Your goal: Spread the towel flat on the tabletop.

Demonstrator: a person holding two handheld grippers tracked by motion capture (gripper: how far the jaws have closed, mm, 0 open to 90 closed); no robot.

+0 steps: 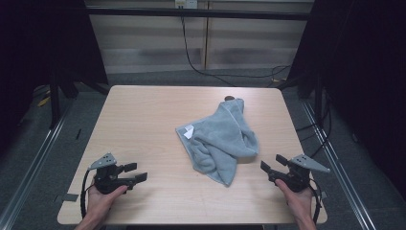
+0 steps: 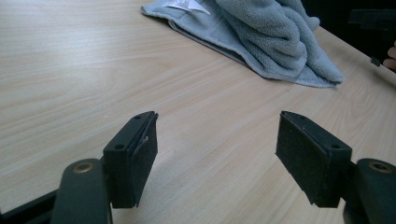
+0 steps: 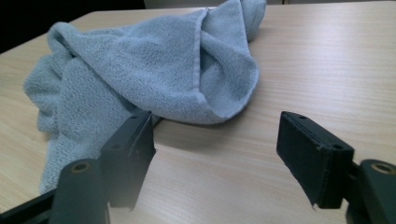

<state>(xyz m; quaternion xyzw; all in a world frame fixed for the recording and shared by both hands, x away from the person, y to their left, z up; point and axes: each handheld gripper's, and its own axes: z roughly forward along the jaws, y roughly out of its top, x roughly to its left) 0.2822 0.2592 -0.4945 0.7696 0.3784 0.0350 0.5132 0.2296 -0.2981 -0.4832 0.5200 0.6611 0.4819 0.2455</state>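
your left tongs [image 1: 134, 172] and right tongs [image 1: 271, 166] gape wide, empty, low at the near corners | crumpled grey terry towel [image 1: 222, 139], fluffy, hemmed, white tag up, heaped mid-counter between them, apart from both | pale woodgrain counter [image 1: 143, 115], smooth, rounded corners | black cables trail on the floor beyond

A light wooden table [image 1: 143, 120] stands on grey floor [image 1: 143, 76] before a pale panelled wall [image 1: 148, 43].

No legible text anywhere.
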